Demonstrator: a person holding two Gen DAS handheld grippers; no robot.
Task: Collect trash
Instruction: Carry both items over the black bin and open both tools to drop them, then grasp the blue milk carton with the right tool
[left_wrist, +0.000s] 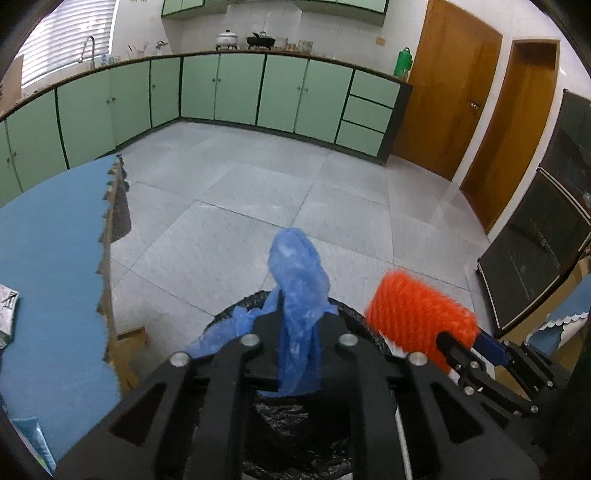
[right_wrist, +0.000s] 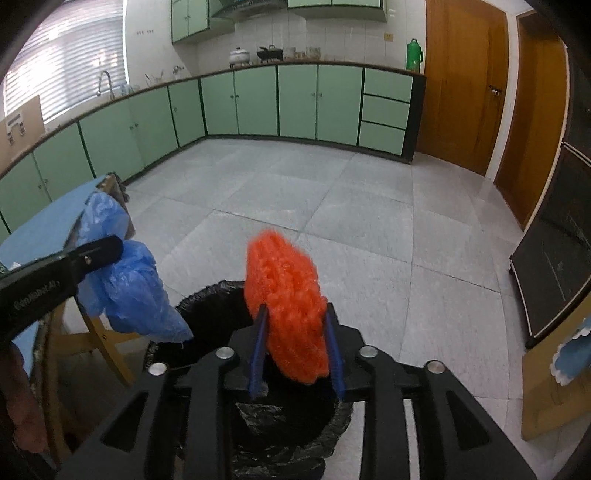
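Pinched in the left gripper (left_wrist: 301, 321), nearest the lens: a crumpled blue plastic bag (left_wrist: 297, 269), pressed between the black fingers, standing up above them and trailing loose to one side. Hangs directly over the round trash bin with a black liner (left_wrist: 236, 314), not yet inside it.

Clamped in the right gripper (right_wrist: 295, 314), seen from its own wrist: a fuzzy orange scrubbing pad (right_wrist: 284, 273), upright between the two blue pads, both sides touching it. Sits above the far rim of the trash bin, beside the blue plastic bag and apart from it. No telling from either view how firmly either piece is squeezed.

Below both grippers, open mouth of the trash bin, with wrinkled black film lining the inside.

Just beside the trash bin, on the left gripper's side: a wooden table under a blue cloth with a scalloped edge (left_wrist: 48, 229), with some printed packaging at its near edge, too cropped to identify.

Beyond the trash bin, pale grey floor tiles (left_wrist: 258, 184), bare across the room.

Far past the trash bin, along the wall: a curved run of mint-green kitchen cabinets (left_wrist: 236, 88) with dark trim, topped by a white pot (left_wrist: 226, 38) and a green flask (left_wrist: 403, 61). Further along from these, brown wooden doors (left_wrist: 450, 92).
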